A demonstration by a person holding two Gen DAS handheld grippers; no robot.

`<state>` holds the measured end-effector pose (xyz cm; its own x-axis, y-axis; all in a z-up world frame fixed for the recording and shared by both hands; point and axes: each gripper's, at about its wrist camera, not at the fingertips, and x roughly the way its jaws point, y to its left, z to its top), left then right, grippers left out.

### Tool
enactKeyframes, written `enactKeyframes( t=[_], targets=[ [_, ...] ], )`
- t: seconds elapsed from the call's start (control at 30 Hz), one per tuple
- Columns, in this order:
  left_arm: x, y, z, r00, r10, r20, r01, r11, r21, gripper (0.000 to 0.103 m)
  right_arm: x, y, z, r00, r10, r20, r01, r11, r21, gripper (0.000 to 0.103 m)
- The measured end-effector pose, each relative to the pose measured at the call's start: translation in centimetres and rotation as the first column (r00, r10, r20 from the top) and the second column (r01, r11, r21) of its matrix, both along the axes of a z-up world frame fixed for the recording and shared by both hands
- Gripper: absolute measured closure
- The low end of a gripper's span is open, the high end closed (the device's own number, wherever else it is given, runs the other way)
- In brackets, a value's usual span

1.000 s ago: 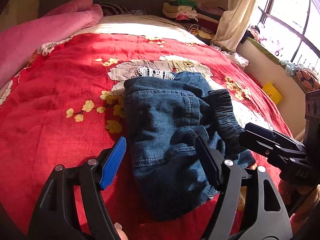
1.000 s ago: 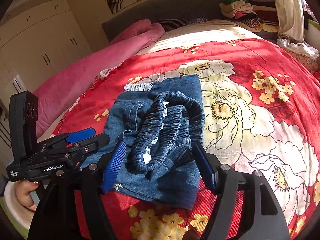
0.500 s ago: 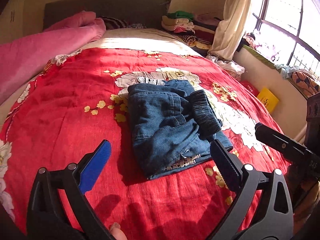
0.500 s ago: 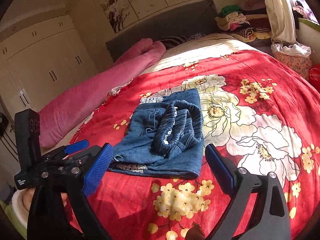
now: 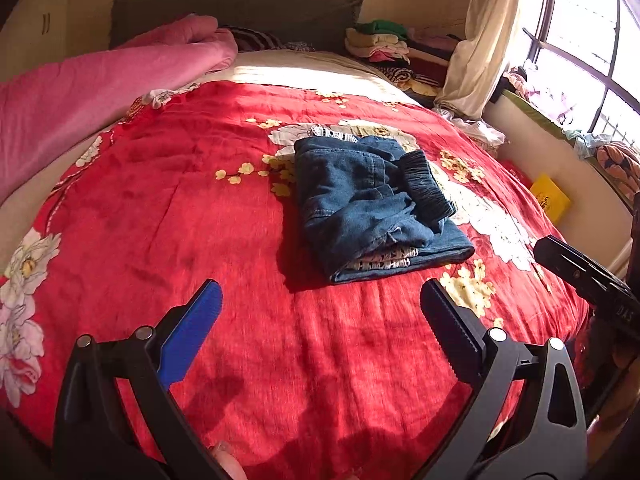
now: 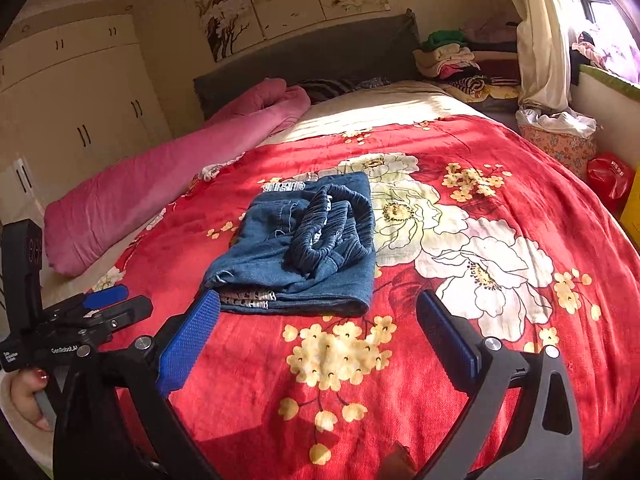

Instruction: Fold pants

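Note:
The blue denim pants (image 5: 360, 204) lie folded in a compact bundle on the red flowered bedspread (image 5: 160, 240), the dark elastic waistband (image 5: 424, 184) on top at their right side. They also show in the right wrist view (image 6: 304, 248). My left gripper (image 5: 320, 308) is open and empty, held above the bedspread short of the pants' near edge. My right gripper (image 6: 318, 320) is open and empty, just in front of the bundle. The right gripper shows at the right edge of the left wrist view (image 5: 580, 276); the left gripper shows at the left of the right wrist view (image 6: 108, 304).
A rolled pink quilt (image 5: 80, 96) lies along the bed's left side. Stacked folded clothes (image 5: 380, 44) sit at the far right corner by the curtain (image 5: 480, 32). A yellow box (image 5: 550, 198) and a floral basket (image 6: 556, 140) stand beside the bed's right edge. A wardrobe (image 6: 72, 92) stands left.
Both grippers have pulled back from the pants and opened wider. The folded bundle stays lying on the bedspread, now farther from both cameras.

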<state>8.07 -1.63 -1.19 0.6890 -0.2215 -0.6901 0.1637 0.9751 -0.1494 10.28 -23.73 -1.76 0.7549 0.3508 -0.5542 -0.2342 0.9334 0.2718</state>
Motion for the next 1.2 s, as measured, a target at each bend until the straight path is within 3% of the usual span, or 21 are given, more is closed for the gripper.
enactKeyframes(
  t=[0.47, 1.2],
  targets=[
    [-4.1, 1.0, -2.9, 0.997, 0.060, -0.043, -0.059, 0.998, 0.027, 0.010, -3.3, 1.0, -2.3, 0.999, -0.014, -0.047, 0.011, 0.998, -0.055, 0.005],
    [-3.4, 0.2, -5.0, 0.996, 0.038, -0.085, -0.034, 0.999, 0.042, 0.010, -2.7, 1.0, -4.7, 0.995, -0.026, -0.091, 0.020, 0.997, -0.072, 0.005]
  ],
)
